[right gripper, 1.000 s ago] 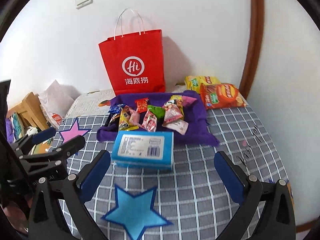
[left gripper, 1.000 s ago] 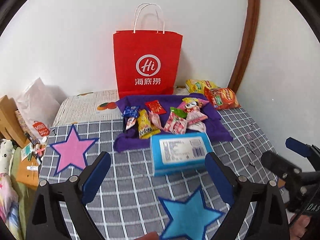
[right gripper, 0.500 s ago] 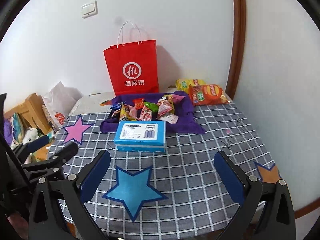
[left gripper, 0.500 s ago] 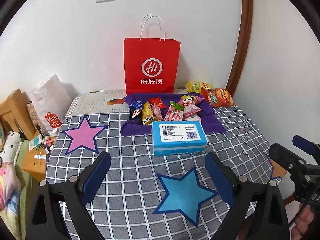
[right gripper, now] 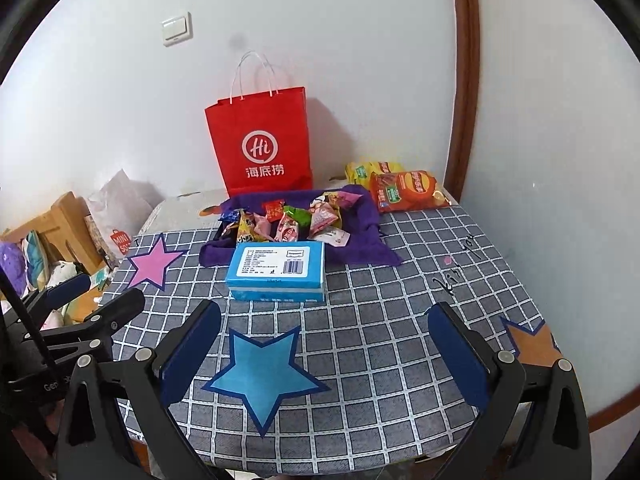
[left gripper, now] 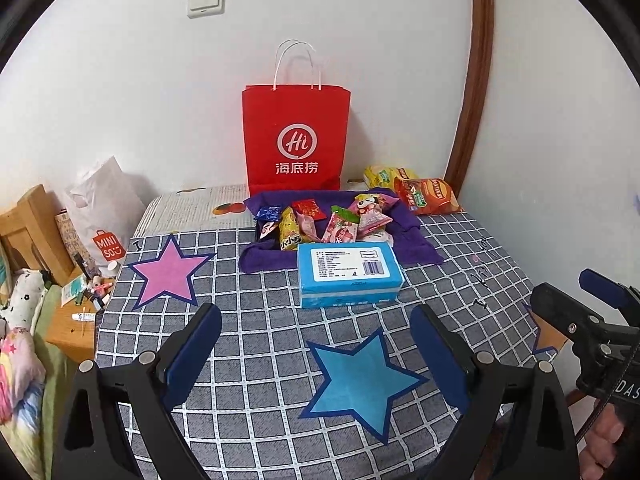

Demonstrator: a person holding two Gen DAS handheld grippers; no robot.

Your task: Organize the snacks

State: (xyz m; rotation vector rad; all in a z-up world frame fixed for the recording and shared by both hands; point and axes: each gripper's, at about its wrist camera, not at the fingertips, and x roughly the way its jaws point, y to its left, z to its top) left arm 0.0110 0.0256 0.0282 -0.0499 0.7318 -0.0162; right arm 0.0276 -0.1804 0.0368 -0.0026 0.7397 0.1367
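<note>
Several small snack packets [left gripper: 328, 220] [right gripper: 292, 220] lie in a heap on a purple cloth [left gripper: 416, 244] [right gripper: 368, 244] at the back of the table. A blue box [left gripper: 348, 274] [right gripper: 276, 270] sits just in front of the cloth. A red paper bag [left gripper: 296, 140] [right gripper: 262, 144] stands against the wall behind. Two chip bags [left gripper: 428, 196] [right gripper: 404, 190] lie at the back right. My left gripper [left gripper: 316, 354] is open and empty, hanging over the table's near part. My right gripper [right gripper: 324, 354] is open and empty too, well short of the box.
The checked tablecloth [left gripper: 256, 312] [right gripper: 384, 320] carries a pink star [left gripper: 168, 272] [right gripper: 154, 262], a blue star [left gripper: 360, 380] [right gripper: 262, 372] and an orange star [right gripper: 528, 340]. A white shopping bag [left gripper: 104, 208] and wooden furniture [left gripper: 32, 224] stand left of the table. The wall corner is on the right.
Both grippers have drawn back and up from the table, so the box and snacks look smaller and farther. Nothing on the table has moved. Both stay open.
</note>
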